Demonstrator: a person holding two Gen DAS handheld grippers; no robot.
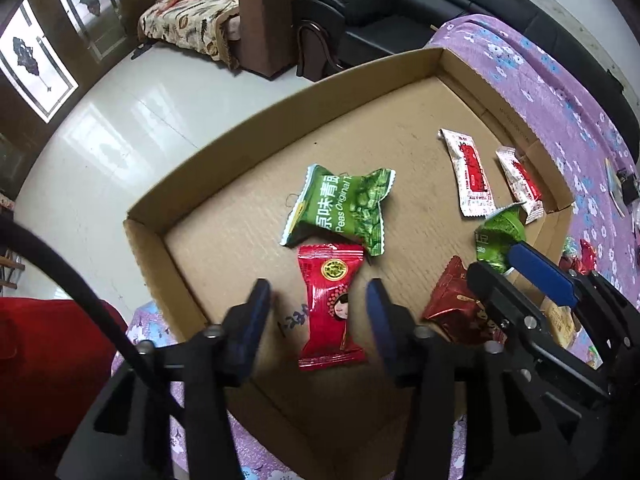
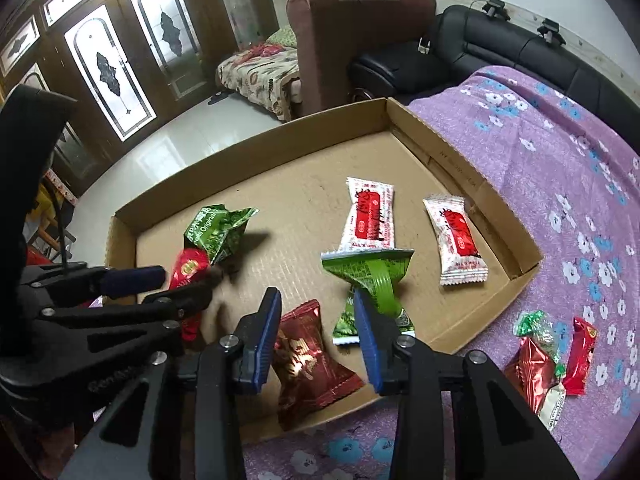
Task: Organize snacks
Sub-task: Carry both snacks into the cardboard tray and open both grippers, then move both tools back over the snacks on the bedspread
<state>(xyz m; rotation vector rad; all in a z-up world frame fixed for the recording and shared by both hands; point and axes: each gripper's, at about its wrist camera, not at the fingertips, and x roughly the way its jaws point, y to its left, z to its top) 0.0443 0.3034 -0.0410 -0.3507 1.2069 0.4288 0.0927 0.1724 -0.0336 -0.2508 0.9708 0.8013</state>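
We are looking at the snacks lying on the floor of a shallow cardboard box [image 1: 256, 128] that is sitting on a purple flowered cloth [image 2: 540, 152]. A bright red packet [image 1: 328, 312] is lying flat between the fingers of our left gripper [image 1: 318, 298], whose jaws are standing well apart with neither pad touching it. Just beyond it a green pea packet [image 1: 340, 208] is resting on the cardboard. Our right gripper [image 2: 316, 312] is hovering over a dark red foil packet [image 2: 308, 364], its jaws parted and gripping nothing; a second green packet [image 2: 368, 272] is lying against the outer side of its right finger, though we cannot tell whether they are touching. Two white-and-red packets [image 2: 370, 216] [image 2: 456, 236] are lying side by side near the box's right wall. Outside the box, on the cloth, a few more wrapped snacks [image 2: 548, 352] are waiting in a small cluster.
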